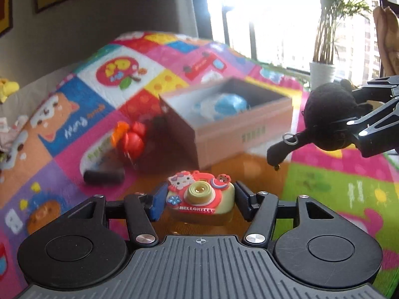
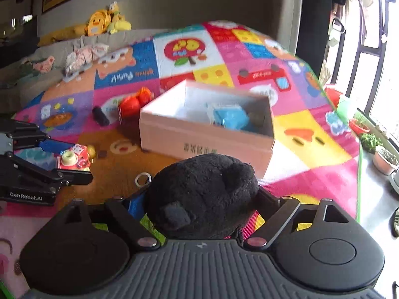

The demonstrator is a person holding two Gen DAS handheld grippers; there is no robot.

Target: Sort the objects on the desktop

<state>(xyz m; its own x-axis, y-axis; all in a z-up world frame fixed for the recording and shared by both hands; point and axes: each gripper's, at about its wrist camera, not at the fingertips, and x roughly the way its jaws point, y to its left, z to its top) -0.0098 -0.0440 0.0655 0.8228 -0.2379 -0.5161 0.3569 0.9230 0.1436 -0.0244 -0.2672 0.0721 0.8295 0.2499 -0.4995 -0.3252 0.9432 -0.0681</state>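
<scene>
My left gripper (image 1: 199,199) is shut on a red Hello Kitty toy camera (image 1: 200,196) and holds it above the play mat; it also shows in the right wrist view (image 2: 73,159). My right gripper (image 2: 202,196) is shut on a black plush toy (image 2: 202,194) with a metal key ring (image 2: 143,179); the plush shows at the right of the left wrist view (image 1: 329,114). A pink open box (image 1: 239,127) (image 2: 207,137) lies ahead with a blue object (image 1: 224,104) (image 2: 230,119) inside.
Red and orange toys (image 1: 132,137) (image 2: 134,102) and a black cylinder (image 1: 103,177) (image 2: 99,115) lie left of the box on the colourful mat (image 2: 311,174). Yellow plush toys (image 2: 99,22) sit on a sofa behind. Potted plants (image 2: 384,159) stand by the window.
</scene>
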